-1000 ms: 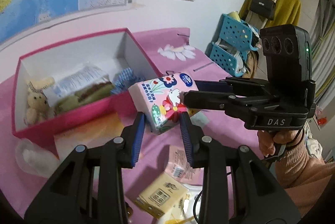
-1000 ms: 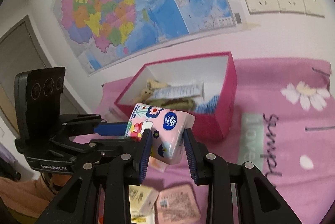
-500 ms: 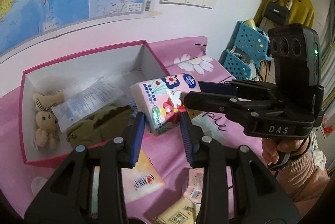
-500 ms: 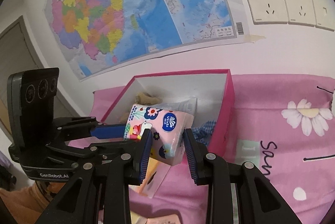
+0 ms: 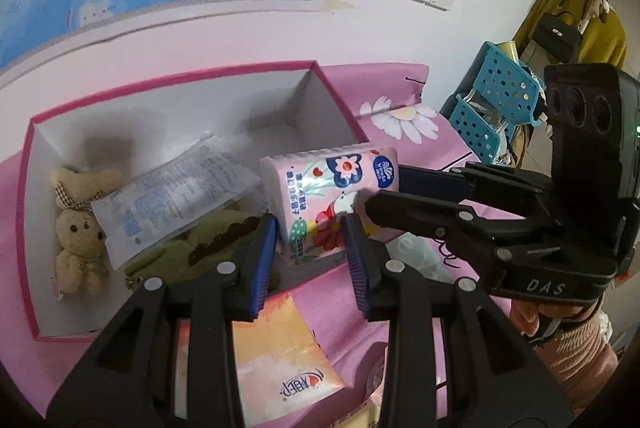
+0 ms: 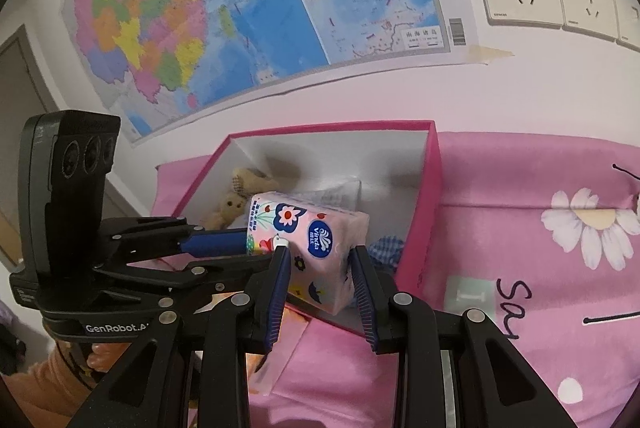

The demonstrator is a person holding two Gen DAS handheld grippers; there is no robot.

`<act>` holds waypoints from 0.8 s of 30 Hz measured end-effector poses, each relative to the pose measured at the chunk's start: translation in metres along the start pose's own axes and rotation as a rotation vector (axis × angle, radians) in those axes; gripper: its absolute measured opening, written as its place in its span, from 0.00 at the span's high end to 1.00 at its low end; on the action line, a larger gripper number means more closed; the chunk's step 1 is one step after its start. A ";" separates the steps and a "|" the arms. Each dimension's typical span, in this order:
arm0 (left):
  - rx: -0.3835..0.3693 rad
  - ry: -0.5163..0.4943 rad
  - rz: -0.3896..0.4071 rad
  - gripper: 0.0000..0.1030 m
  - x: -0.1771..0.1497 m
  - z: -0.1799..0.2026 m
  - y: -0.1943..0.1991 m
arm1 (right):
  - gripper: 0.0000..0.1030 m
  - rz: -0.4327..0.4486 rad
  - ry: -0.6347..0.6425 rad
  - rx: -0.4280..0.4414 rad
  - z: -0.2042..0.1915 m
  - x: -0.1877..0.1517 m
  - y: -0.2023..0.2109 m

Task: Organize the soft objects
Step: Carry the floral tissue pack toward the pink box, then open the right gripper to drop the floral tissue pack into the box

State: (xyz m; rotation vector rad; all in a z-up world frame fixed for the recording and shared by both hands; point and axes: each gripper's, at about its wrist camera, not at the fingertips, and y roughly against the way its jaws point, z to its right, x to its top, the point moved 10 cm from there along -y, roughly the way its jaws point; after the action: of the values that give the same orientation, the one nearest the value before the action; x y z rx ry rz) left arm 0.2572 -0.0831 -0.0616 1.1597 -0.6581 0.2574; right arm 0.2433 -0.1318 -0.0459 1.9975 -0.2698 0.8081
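While teddy (image 5: 78, 228) lies inside, box (image 5: 172, 80) holds sachet (image 5: 176, 192).

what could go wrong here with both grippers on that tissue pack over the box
1. The floral tissue pack is pinched by both the left gripper and right gripper; if one lets go first, the soft pack may twist and fall outside the pink box.
2. It hangs over the box's near wall, so lowering may catch the rim.
3. It may land on the plastic packet and green pouch and sit crooked.
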 end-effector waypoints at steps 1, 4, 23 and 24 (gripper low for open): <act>-0.002 0.002 -0.004 0.65 0.000 0.000 -0.002 | 0.67 -0.002 -0.003 -0.003 0.001 0.000 -0.002; 0.001 0.008 -0.024 0.65 0.000 -0.002 -0.010 | 0.67 0.001 -0.013 -0.018 0.004 0.000 -0.002; 0.057 -0.074 0.107 0.52 -0.029 0.007 0.059 | 0.64 0.081 -0.005 0.095 -0.024 -0.024 0.065; 0.053 -0.080 0.121 0.52 -0.034 0.010 0.068 | 0.64 0.085 -0.001 0.106 -0.027 -0.026 0.070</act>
State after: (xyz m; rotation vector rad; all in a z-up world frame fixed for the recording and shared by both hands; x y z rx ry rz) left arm 0.1920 -0.0604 -0.0275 1.1873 -0.7970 0.3341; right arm 0.1778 -0.1506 -0.0055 2.0970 -0.3208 0.8911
